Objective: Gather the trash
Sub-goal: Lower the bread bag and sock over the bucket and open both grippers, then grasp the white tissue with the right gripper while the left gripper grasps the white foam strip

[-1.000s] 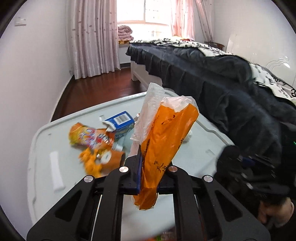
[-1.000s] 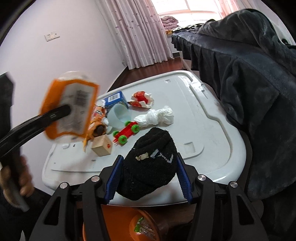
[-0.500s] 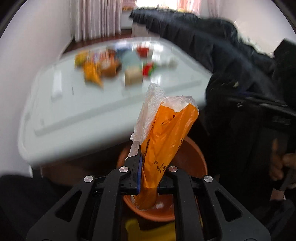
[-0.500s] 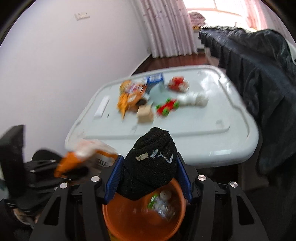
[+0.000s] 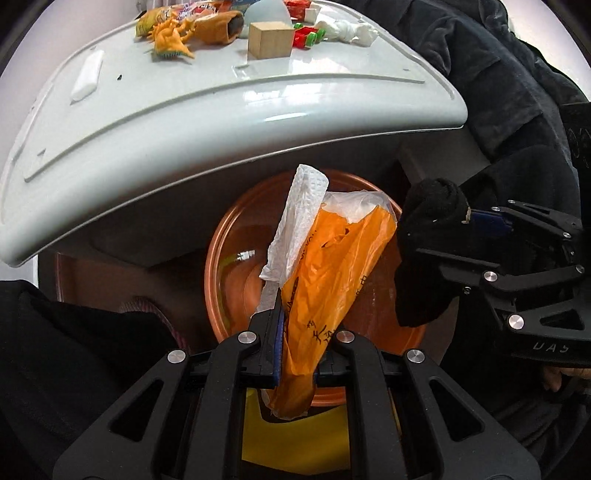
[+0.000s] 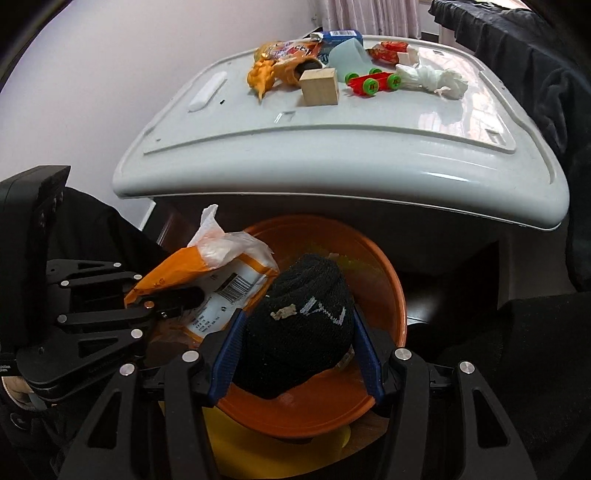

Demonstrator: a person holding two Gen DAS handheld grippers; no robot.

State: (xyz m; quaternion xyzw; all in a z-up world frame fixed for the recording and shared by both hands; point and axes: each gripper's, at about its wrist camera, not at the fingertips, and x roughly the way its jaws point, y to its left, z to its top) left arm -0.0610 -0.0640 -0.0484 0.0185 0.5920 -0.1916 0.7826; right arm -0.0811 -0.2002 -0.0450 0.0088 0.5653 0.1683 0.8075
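Below the near edge of the pale grey plastic bench (image 6: pixel 369 147), both grippers hang over a round orange plastic basin (image 6: pixel 391 295) on the floor. The left gripper (image 5: pixel 297 347) points forward and down, its fingers pinched narrow on a crumpled orange plastic wrapper with a barcode label (image 5: pixel 332 273) and a strip of white paper towel (image 5: pixel 295 221) tucked against it; the wrapper stands up from the fingers above the basin's middle. The right gripper (image 6: pixel 295 332) comes in from the right side, its blue-padded fingers (image 6: pixel 223 358) spread fairly wide and pressed on both sides of a bunched black knitted sock (image 6: pixel 299 314), held just above the basin's near rim and close beside the wrapper.

Still on the bench lie a plain wooden cube (image 6: pixel 319 88), a red toy car with green wheels (image 6: pixel 373 82), a twisted white tissue wad (image 6: pixel 432 79), an orange toy dinosaur (image 5: pixel 170 38), orange snack bags (image 6: pixel 284 51), a blue-and-white carton (image 6: pixel 340 35) and a red-and-white wrapper (image 6: pixel 391 51).

The basin's floor is mostly hidden behind sock and wrapper, so its contents are hard to make out. A yellow object (image 5: pixel 288 435) under the basin is cut off by the gripper frames. The person's hands are barely visible at the picture edges
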